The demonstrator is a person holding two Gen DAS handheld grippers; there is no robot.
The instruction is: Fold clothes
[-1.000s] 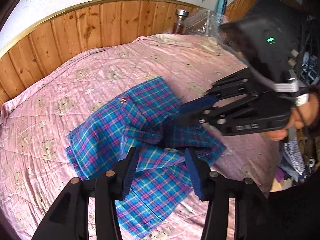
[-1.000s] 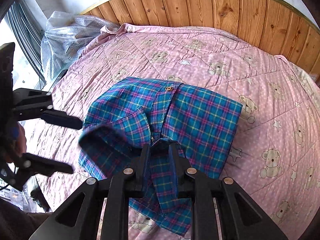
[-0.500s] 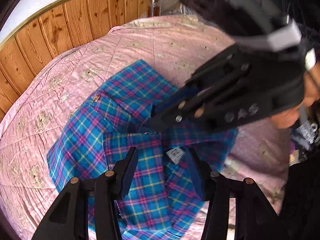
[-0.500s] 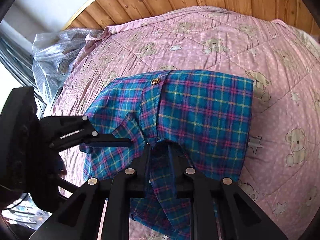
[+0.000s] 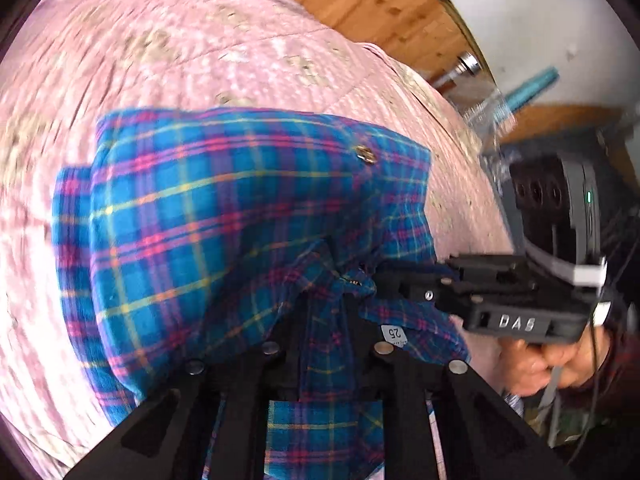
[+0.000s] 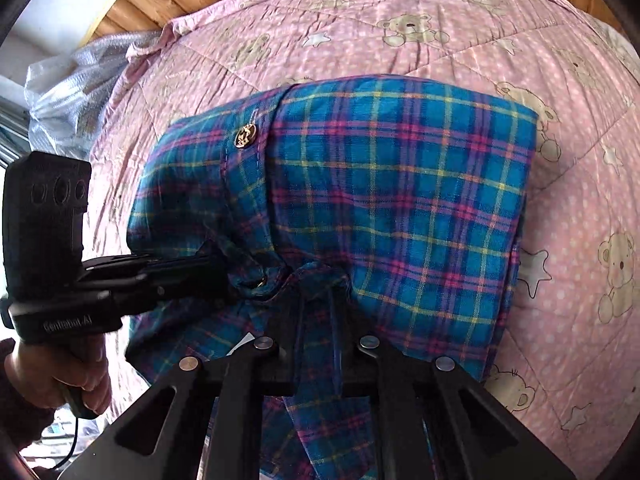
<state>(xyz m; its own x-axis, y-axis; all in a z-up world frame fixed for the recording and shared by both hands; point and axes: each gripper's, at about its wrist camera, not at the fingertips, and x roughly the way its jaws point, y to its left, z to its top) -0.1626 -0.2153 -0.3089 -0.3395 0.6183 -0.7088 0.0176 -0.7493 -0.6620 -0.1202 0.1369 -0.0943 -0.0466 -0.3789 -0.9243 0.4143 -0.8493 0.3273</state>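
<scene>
The plaid shirt [image 6: 400,200] lies partly folded on the pink bear-print quilt [image 6: 580,140] of the bed, its near edge lifted clear so it can, I judge, be carried over for the next fold. The right gripper [image 6: 318,312] has its jaws clamped on bunched cloth at that edge; just beside it the left gripper [image 5: 326,320] is likewise pinched on the fabric, near the size label [image 5: 394,334]. Both reach level, side by side, each held from below by a hand [image 6: 60,376].

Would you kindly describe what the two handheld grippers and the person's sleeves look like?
Both the left gripper and right gripper are matte black with silver rivets and white lettering on the body. The right one shows a small green light. A dark cable trails below the left. The sleeves look dark maroon.
</scene>
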